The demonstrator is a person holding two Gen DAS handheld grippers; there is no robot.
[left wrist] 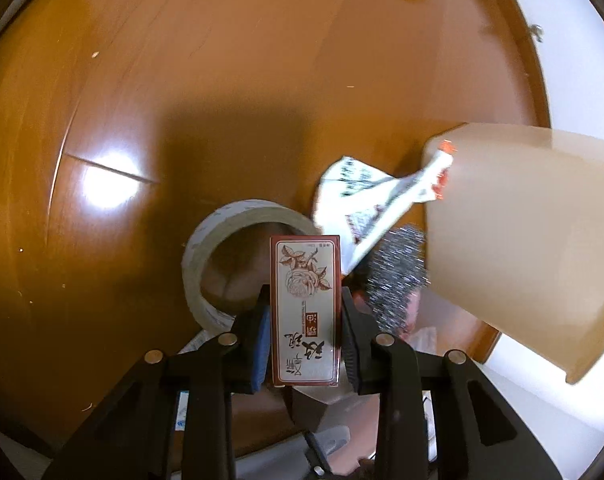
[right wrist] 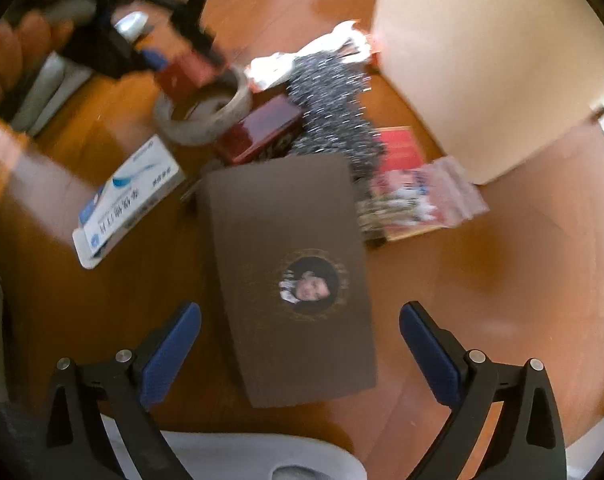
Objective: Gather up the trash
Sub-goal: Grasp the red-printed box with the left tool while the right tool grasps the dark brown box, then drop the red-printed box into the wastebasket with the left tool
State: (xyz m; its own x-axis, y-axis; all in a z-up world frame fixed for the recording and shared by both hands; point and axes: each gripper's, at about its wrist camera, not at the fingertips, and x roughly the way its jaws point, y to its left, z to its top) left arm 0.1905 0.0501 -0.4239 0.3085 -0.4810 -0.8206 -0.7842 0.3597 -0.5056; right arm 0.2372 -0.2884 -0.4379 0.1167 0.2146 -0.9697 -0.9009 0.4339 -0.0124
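The left gripper clamps a small rose-printed carton between its pads, above a tape roll on the round wooden table. The right gripper hangs spread wide and empty over a brown box, likely its next pick. Judging by the litter, collecting is underway; the carton should go into the pale bin just beyond, near a steel scourer. Farther off lies pale floor.

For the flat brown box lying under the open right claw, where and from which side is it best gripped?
Probably across its two long edges, coming straight down from above. The brown box lies flat on the table with its long axis running away from the right claw, whose open jaws already stand either side of its near end.
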